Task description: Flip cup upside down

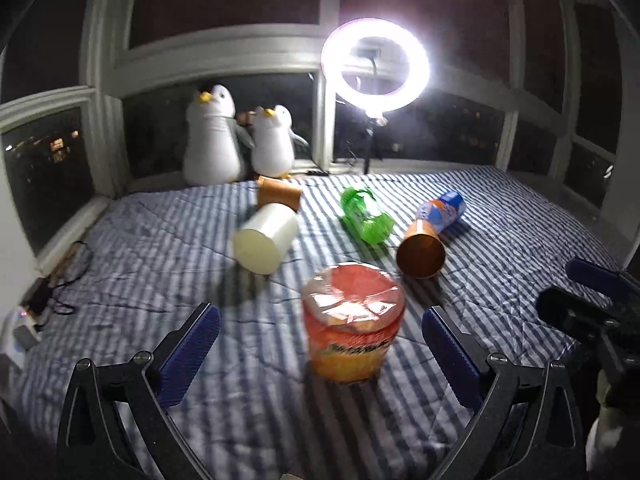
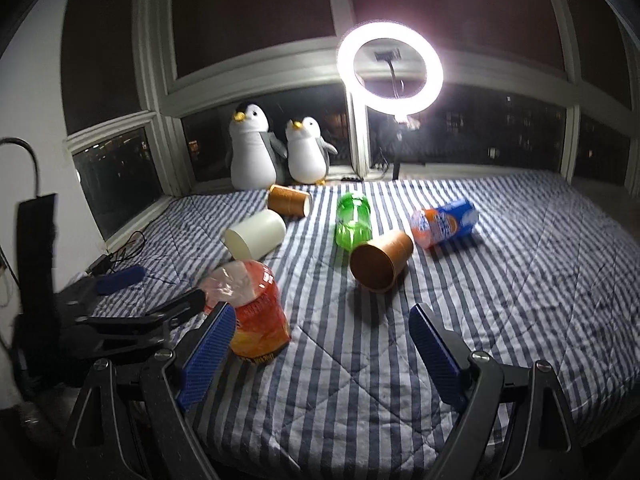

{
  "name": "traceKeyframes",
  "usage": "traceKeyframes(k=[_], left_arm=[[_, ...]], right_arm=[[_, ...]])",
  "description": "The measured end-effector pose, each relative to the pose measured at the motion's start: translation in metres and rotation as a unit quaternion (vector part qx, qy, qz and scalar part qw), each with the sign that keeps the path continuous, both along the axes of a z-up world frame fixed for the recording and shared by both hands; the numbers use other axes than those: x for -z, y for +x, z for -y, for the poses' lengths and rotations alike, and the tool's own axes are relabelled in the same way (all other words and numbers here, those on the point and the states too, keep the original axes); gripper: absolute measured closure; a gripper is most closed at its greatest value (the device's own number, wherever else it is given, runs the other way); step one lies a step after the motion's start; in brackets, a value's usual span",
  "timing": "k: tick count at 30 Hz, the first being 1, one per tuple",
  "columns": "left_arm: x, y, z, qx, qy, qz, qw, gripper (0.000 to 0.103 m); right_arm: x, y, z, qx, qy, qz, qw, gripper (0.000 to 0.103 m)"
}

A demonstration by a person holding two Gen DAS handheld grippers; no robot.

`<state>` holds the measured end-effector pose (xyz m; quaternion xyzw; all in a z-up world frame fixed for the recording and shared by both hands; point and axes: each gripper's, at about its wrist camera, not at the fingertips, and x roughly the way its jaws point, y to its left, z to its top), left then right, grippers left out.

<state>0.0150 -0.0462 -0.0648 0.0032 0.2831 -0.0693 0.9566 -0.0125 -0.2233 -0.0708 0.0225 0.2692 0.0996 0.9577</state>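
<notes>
An orange instant-noodle cup (image 1: 352, 326) stands upright on the striped bed, between and just beyond the wide-open fingers of my left gripper (image 1: 320, 334). In the right wrist view the same cup (image 2: 252, 316) sits at the left, with the left gripper's fingers (image 2: 180, 306) beside it. My right gripper (image 2: 322, 342) is open and empty over bare bedding. A brown paper cup (image 2: 380, 260) lies on its side ahead of it, mouth toward me; it also shows in the left wrist view (image 1: 420, 250).
A white cup (image 1: 264, 240), a second brown cup (image 1: 278, 194), a green bottle (image 1: 366, 216) and a blue-orange bottle (image 1: 440, 210) lie on the bed. Two penguin plushies (image 1: 236, 140) and a ring light (image 1: 374, 66) stand by the window. Cables (image 1: 52, 292) lie at the left edge.
</notes>
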Motion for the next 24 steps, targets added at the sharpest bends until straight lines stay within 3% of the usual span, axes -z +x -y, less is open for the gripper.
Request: traceKeyframes(k=[11, 24], left_arm=[[-0.024, -0.058, -0.042, -0.064, 0.015, 0.042, 0.997, 0.001], [-0.012, -0.082, -0.046, -0.068, 0.008, 0.005, 0.9977, 0.001]], right_arm=[[0.003, -0.011, -0.028, -0.009, 0.004, 0.018, 1.0, 0.01], [0.017, -0.033, -0.041, -0.009, 0.005, 0.01, 1.0, 0.005]])
